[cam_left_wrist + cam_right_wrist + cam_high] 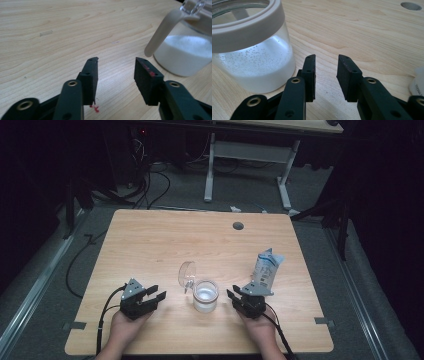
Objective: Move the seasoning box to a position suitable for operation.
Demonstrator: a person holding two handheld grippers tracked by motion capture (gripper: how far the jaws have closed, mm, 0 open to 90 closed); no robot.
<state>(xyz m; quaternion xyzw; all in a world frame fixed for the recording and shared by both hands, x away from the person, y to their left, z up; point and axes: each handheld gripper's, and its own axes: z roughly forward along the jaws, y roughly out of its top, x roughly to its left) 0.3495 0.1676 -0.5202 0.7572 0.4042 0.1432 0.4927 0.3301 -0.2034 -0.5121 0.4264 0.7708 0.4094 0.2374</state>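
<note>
Tongs (116, 72) (325, 75) half open, empty, flanking jar (205, 296).

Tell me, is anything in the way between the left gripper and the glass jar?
Nothing visible is. Bare table lies between the left gripper and the jar. The jar's open lid hangs on its far-left side, off that path, and the pouch stands beyond the jar.

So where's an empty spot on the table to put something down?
The far half of the table, beyond the jar, is bare up to the round hole. The near middle is crowded: left gripper, jar, right gripper and pouch.
</note>
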